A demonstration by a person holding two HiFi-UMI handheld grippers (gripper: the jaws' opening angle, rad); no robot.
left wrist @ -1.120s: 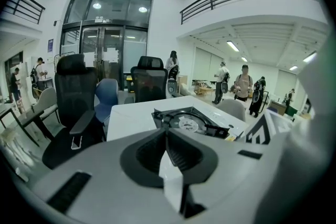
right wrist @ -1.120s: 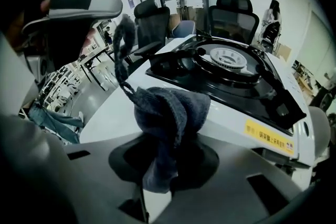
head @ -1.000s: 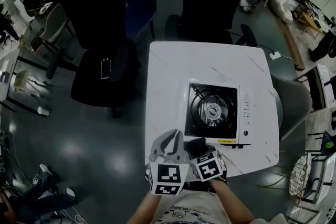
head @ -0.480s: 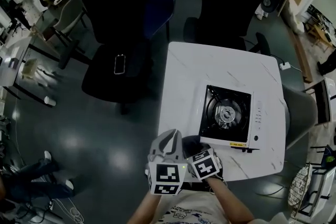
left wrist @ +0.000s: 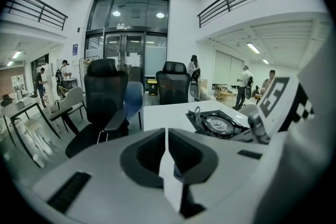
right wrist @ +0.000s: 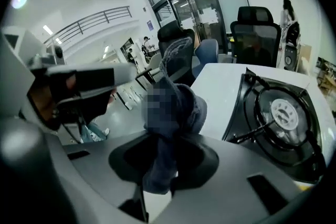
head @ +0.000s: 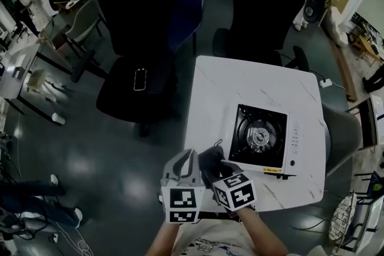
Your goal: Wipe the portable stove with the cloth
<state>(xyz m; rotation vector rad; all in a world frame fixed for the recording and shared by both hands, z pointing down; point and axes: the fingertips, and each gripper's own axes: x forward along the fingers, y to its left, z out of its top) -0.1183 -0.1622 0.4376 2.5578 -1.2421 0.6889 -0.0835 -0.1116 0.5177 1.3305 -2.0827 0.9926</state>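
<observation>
Two grippers sit side by side at the near left corner of the table. The left gripper [head: 183, 160] has its jaws pressed together with nothing between them. The right gripper [head: 211, 163] is clamped on the cloth [head: 210, 158]. The cloth is a dark blue-grey, fleecy wad that bunches up out of the jaws and flops over their tips. In the right gripper view it [right wrist: 190, 113] rises in soft folds in front of the portable stove [right wrist: 278, 113], apart from it and not touching. The stove [head: 259, 135] lies just beyond and to the right of the right gripper. It has a white body and a square black top, with a round metal burner and thin pot supports. A pale control strip runs along its right side. It rests on a white table [head: 240, 81] that is faintly veined like marble and square with rounded corners. The floor [head: 102, 153] around it is dark, glossy grey. Two black office chairs [head: 135, 15] and a blue chair [head: 183, 3] stand at the far side. A small flat rectangular thing [head: 140, 79] lies on one black seat. Past them the left gripper view shows tall glass doors [left wrist: 128, 55], a railed upper level and a few people standing.
</observation>
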